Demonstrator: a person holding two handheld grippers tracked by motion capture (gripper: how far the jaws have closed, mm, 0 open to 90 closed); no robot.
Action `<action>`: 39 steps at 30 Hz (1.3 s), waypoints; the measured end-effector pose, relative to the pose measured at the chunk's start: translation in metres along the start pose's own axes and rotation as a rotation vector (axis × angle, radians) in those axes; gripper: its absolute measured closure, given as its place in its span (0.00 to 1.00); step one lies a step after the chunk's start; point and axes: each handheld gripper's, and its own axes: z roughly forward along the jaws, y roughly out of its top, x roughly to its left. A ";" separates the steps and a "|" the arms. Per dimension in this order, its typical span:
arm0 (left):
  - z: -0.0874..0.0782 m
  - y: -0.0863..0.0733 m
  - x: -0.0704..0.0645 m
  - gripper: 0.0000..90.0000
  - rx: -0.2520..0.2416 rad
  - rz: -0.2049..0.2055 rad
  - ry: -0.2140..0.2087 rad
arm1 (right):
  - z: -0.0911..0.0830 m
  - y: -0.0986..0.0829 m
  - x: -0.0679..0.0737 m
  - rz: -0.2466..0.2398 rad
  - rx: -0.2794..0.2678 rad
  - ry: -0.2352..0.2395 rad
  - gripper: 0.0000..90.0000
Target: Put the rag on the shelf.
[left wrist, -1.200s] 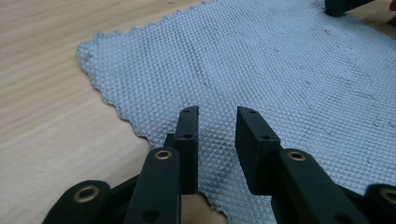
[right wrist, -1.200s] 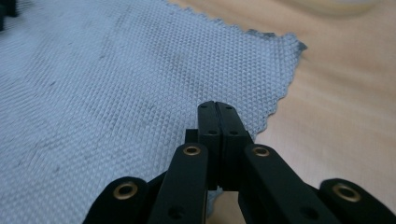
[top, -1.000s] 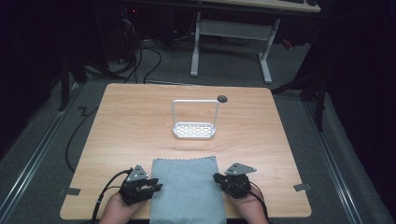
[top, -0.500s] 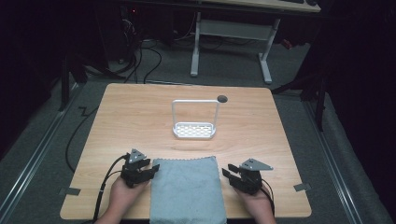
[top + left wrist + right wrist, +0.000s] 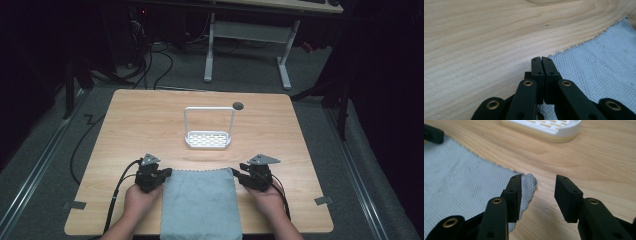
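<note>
Lying flat at the near edge of the wooden table (image 5: 130, 125), the grey-blue woven towel (image 5: 200, 205) runs its long axis away from the person, its far edge crossing between the two hands and its near end reaching the table's front edge; a white rack with a perforated base and a tall wire loop (image 5: 208, 131) stands well beyond it toward the middle of the table, and a small dark round hole (image 5: 238, 105) sits just past the rack; the left gripper (image 5: 541, 59) sits at the towel's far left corner with its jaws pressed together, and in the left gripper view the cloth's zigzag hem starts right at the tips and spreads off to that view's right, so whether any cloth is caught between them I cannot tell; the right gripper (image 5: 537, 182) sits at the far right corner with its jaws spread, one jaw over the scalloped corner of the cloth and the other over bare wood, so the corner lies toward the inner jaw rather than centred in the gap; my judgement is that the coming move turns on this corner: the right gripper is the nearer one to it, and it would need to shift slightly inward before closing to take the hem squarely.
</note>
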 end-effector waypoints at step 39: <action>-0.028 0.003 -0.009 0.99 -0.184 0.038 -0.038 | -0.002 0.012 0.030 -0.092 -0.123 0.003 0.99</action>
